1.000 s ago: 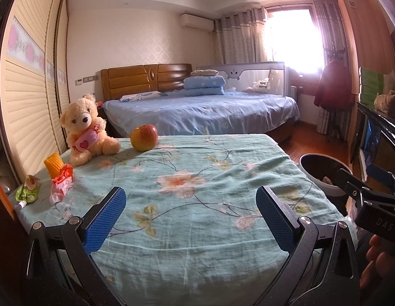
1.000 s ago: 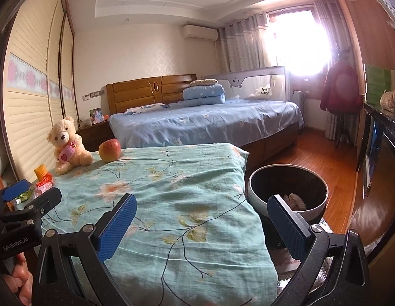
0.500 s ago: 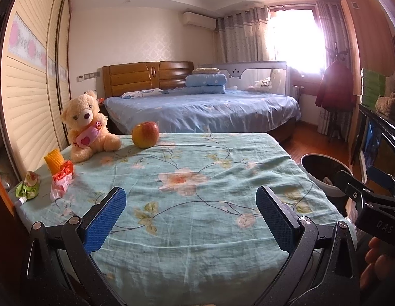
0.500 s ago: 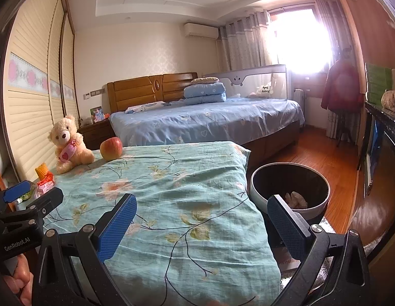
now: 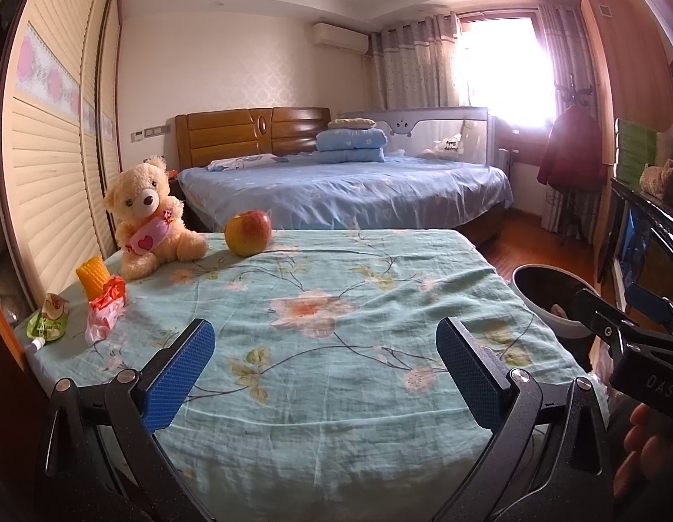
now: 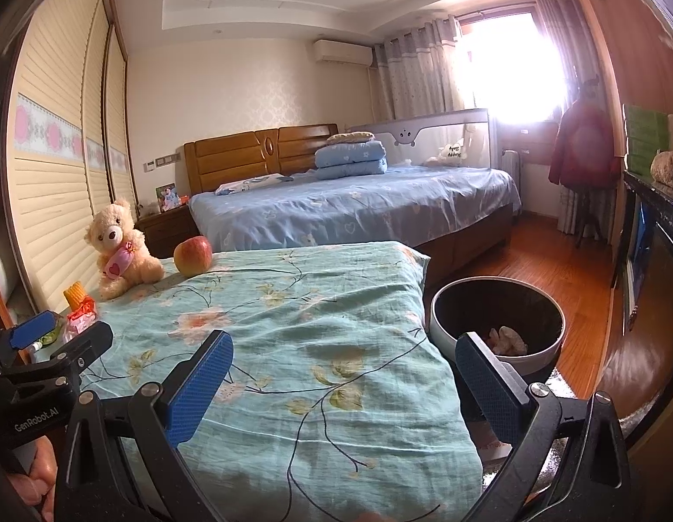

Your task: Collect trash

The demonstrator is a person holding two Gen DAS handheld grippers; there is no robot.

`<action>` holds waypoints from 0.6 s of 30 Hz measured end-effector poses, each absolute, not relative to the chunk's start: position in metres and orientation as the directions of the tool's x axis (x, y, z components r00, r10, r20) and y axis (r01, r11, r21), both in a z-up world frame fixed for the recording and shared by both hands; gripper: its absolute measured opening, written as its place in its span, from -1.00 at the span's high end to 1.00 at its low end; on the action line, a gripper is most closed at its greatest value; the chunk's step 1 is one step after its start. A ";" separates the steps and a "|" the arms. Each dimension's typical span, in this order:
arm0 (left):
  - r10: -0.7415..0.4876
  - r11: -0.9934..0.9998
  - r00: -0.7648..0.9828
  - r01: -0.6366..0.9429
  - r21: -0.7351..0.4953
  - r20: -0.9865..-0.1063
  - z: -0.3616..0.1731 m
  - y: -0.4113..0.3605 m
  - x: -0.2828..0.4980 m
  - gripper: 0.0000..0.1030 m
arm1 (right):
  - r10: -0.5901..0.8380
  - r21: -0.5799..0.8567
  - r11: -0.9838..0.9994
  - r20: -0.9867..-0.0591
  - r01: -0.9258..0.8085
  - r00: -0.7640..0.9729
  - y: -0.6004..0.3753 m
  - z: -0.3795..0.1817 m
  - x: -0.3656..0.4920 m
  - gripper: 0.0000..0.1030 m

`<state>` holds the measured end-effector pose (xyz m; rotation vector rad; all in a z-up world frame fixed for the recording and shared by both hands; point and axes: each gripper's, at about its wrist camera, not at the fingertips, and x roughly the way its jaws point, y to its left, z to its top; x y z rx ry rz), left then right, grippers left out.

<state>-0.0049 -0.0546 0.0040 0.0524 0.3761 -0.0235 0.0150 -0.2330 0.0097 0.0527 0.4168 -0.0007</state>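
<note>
A crumpled red and white wrapper (image 5: 105,309) and a green pouch (image 5: 47,319) lie at the left edge of the table with the floral teal cloth (image 5: 336,330). The wrapper also shows in the right wrist view (image 6: 81,317). A round bin (image 6: 497,326) with a white rim stands on the floor right of the table and holds crumpled paper; it also shows in the left wrist view (image 5: 549,300). My left gripper (image 5: 325,369) is open and empty above the table's near edge. My right gripper (image 6: 343,380) is open and empty above the table's near right corner.
A teddy bear (image 5: 147,213), an apple (image 5: 248,232) and a yellow corn piece (image 5: 92,277) sit at the table's far left. A bed with blue sheets (image 5: 345,191) stands behind. A dark cabinet (image 6: 654,269) lines the right side over wooden floor (image 6: 532,261).
Both grippers have stayed open. The views have shifted only slightly; the table looks a little nearer in the left wrist view.
</note>
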 end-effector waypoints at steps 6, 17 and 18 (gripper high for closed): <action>-0.016 0.998 0.929 0.034 0.044 -0.371 0.004 -0.055 -0.004 -1.00 | 0.015 0.054 0.999 -0.405 0.007 0.914 -0.231 0.011 0.016 -1.00; -0.020 0.998 0.928 0.038 0.040 -0.373 0.002 -0.055 -0.006 -1.00 | 0.021 0.059 0.998 -0.414 0.003 0.910 -0.232 0.010 0.016 -1.00; -0.019 0.999 0.928 0.037 0.040 -0.373 0.002 -0.055 -0.006 -1.00 | 0.021 0.058 0.998 -0.413 0.004 0.911 -0.232 0.010 0.016 -1.00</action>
